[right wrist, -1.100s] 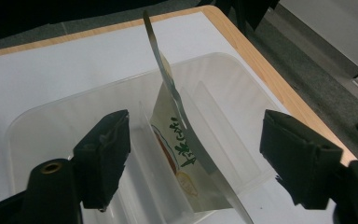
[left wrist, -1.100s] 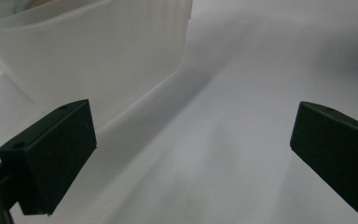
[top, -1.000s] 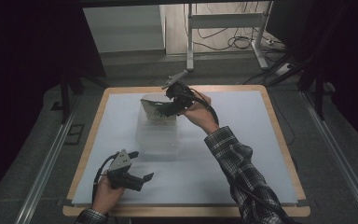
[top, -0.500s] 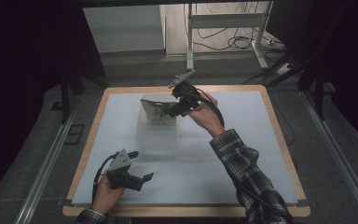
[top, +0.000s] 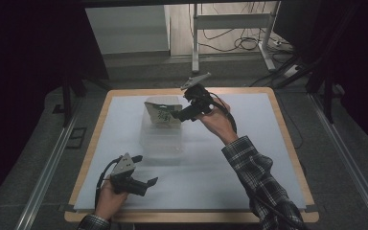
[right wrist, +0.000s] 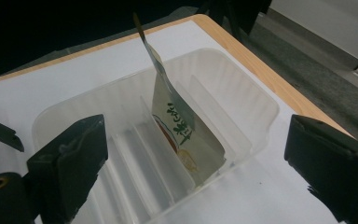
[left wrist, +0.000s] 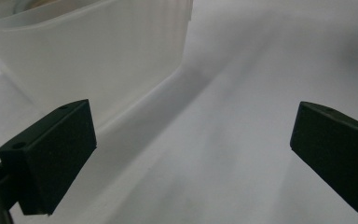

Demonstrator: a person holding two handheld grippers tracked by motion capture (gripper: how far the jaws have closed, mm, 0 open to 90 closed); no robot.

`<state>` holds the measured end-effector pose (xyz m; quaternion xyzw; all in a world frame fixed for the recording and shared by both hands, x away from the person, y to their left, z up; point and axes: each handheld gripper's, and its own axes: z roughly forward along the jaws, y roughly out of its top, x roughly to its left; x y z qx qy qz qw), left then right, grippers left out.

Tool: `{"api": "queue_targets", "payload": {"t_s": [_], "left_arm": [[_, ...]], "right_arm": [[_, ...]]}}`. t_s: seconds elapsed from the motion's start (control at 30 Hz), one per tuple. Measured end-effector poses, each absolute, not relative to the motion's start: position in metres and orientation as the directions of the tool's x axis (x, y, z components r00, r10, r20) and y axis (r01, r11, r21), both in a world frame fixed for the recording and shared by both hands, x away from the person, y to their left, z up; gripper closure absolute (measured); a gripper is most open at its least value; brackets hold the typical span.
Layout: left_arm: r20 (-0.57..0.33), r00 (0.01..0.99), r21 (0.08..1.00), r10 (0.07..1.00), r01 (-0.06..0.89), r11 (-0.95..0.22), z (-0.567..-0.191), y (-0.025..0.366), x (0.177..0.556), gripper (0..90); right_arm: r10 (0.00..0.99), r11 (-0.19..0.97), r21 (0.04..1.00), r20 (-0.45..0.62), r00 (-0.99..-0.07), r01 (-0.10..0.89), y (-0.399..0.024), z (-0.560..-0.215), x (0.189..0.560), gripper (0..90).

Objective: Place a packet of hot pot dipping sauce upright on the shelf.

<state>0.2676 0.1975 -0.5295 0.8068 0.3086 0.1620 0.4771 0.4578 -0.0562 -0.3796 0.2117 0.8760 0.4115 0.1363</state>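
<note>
Currently the right tool [top: 175, 114] is sitting beside the far end of the clear tray [top: 146, 139] with its jaws spread wide and nothing between them; the jaws have just been opening. In the right gripper view the packet [right wrist: 179, 121] is standing on edge inside the tray [right wrist: 261, 109], slotted between two of its ribs at one end and leaning a little. It is clear of both pads.

The left tool [top: 136, 184] is idling near the front-left of the surface [top: 249, 158], jaws also wide apart and holding nothing, with the tray wall [left wrist: 98, 56] just ahead of it and to one side.

Risks from here, as I'm reading it:
- The packet is thin, tall and only propped by the ribs, so a brush from the right tool while it is backing out is likely tipping it flat or out over the rim.
- The tray looks light and nothing is pinning it, so a knock from either tool is probably sliding it across the surface.
- The trailing cable on the right tool could be snagging the packet's top edge.

Print: the packet is showing green script over a red and yellow picture. It looks East Asian, but it is too angled to read, and I'm not making out a brand.
</note>
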Motion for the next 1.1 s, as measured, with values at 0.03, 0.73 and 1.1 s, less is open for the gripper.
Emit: {"api": "queue_targets", "payload": {"t_s": [0.03,0.73,1.1], "left_arm": [[-0.032,0.757,0.869,0.653,0.343,-0.355,-0.530,0.197,0.268,0.3],[-0.029,0.759,0.869,0.650,0.341,-0.359,-0.529,0.197,0.268,0.3],[-0.038,0.760,0.871,0.648,0.343,-0.351,-0.529,0.197,0.268,0.3]], "right_arm": [[0.489,0.568,0.782,-0.070,-0.869,0.257,-0.058,-0.380,0.457,4.8],[0.532,0.545,0.789,-0.062,-0.845,0.285,-0.084,-0.396,0.440,0.0],[0.528,0.540,0.792,-0.056,-0.847,0.284,-0.097,-0.406,0.428,0.0]]}}
